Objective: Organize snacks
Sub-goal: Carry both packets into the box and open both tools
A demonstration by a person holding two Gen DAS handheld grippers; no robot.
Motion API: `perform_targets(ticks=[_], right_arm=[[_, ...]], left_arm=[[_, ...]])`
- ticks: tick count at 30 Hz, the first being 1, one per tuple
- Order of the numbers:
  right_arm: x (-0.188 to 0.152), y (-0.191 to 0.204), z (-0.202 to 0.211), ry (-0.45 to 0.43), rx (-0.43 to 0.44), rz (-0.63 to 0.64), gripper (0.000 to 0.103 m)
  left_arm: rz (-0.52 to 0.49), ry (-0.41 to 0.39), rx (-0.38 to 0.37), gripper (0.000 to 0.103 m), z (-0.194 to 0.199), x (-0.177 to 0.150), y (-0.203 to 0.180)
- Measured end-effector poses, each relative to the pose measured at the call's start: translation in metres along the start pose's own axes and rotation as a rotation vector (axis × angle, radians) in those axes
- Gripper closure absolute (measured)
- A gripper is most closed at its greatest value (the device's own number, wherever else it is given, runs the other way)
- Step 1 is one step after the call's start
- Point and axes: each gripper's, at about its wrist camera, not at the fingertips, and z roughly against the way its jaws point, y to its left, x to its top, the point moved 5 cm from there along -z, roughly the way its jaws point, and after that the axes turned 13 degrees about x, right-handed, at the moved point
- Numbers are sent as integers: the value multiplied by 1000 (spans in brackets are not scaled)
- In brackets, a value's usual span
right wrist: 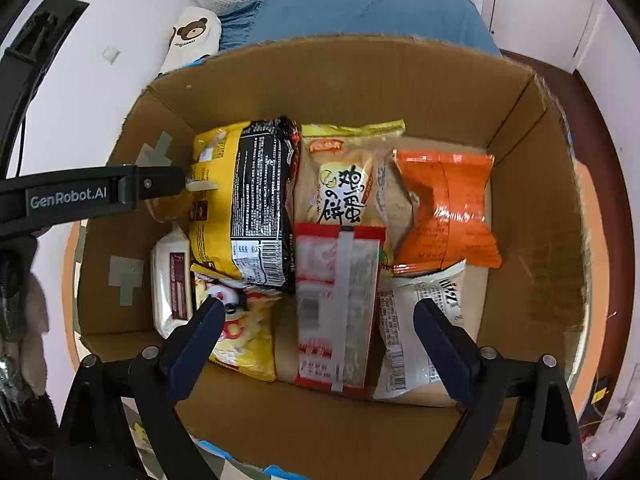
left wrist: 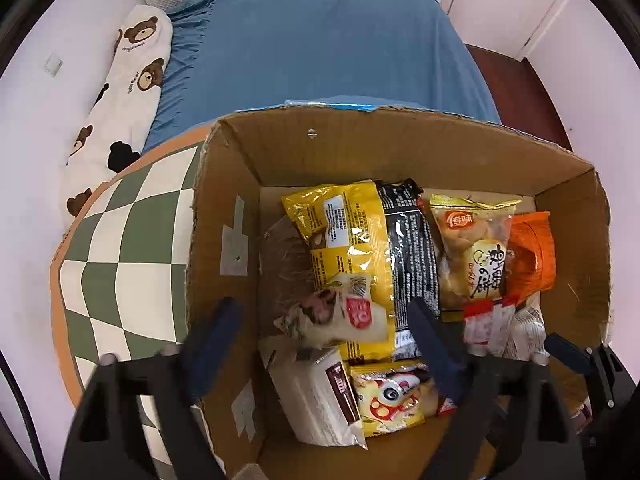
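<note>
An open cardboard box (left wrist: 400,148) holds several snack packets lying flat. My left gripper (left wrist: 324,344) hangs over its left half, jaws apart, with a small white and red packet (left wrist: 344,316) lying loose between the fingers, untouched. Beside it are a yellow packet (left wrist: 344,232), a black packet (left wrist: 412,248) and an orange packet (left wrist: 536,256). My right gripper (right wrist: 322,336) is open above a red and white packet (right wrist: 340,304), its fingers clear of both edges. A white printed packet (right wrist: 416,328) lies under the right finger.
The box stands on a round green and white checked surface (left wrist: 120,248) beside a blue bed (left wrist: 320,48) with a bear-print pillow (left wrist: 132,80). The left gripper's black body (right wrist: 80,196) crosses the box's left wall. Dark wooden floor (left wrist: 516,88) lies to the right.
</note>
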Motion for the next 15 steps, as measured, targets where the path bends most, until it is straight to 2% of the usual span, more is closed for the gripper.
perform_targets(ticks=[6,9,15], right_arm=[[-2,-11,-1,8,-35,-21,6],[-5,-17,10,-19,-33,-36,6],[-15,-23,39,-84,-78,-34,6]], left_arm=[[30,-17,-40,13,6,-6,2],[25,-34,-49,1,13,-13,-1],[38,-103,-60,1,36,-35,-7]])
